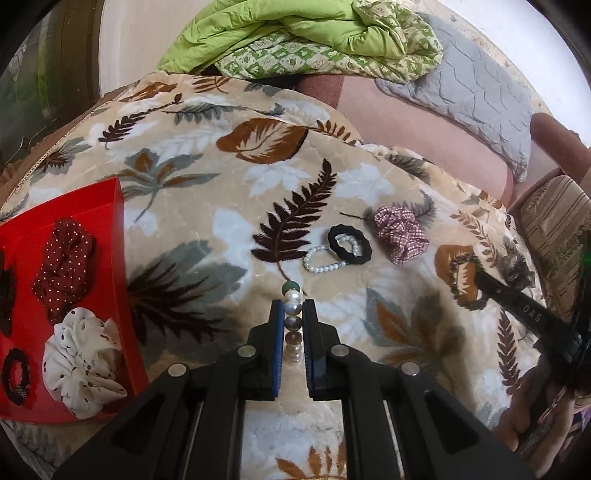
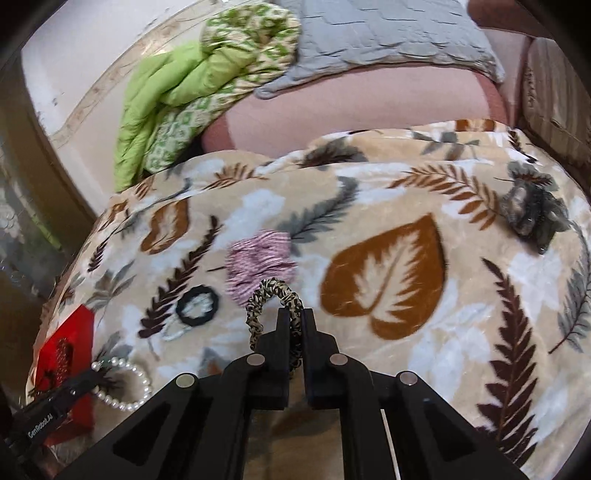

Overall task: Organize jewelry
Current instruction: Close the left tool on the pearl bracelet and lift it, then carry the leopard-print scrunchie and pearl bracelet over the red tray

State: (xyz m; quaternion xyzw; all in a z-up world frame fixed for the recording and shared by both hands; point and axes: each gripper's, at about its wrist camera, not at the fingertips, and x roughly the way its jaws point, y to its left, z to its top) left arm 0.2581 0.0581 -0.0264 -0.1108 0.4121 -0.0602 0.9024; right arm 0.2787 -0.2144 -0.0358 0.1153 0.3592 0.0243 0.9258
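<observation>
My left gripper [image 1: 293, 304] is shut on a pearl bracelet [image 1: 292, 321], held above the leaf-patterned blanket [image 1: 207, 177]; it also shows in the right wrist view [image 2: 129, 384]. My right gripper [image 2: 295, 314] is shut on a beige-and-black striped scrunchie [image 2: 264, 306], also seen in the left wrist view [image 1: 461, 273]. A red box [image 1: 110, 206] at the left holds a maroon dotted scrunchie [image 1: 64, 267], a white scrunchie [image 1: 83, 363] and dark hair ties. On the blanket lie a small pearl bracelet [image 1: 317, 262], a black hair tie [image 1: 349, 245], a pink checked scrunchie [image 1: 400, 230] and a grey scrunchie [image 2: 528, 212].
A green quilt [image 1: 295, 33] and a grey quilted pillow [image 1: 469, 88] lie at the back on a pink sheet [image 1: 406, 125]. A striped cushion [image 1: 554, 218] sits at the right. The red box's corner [image 2: 66, 343] shows low left in the right wrist view.
</observation>
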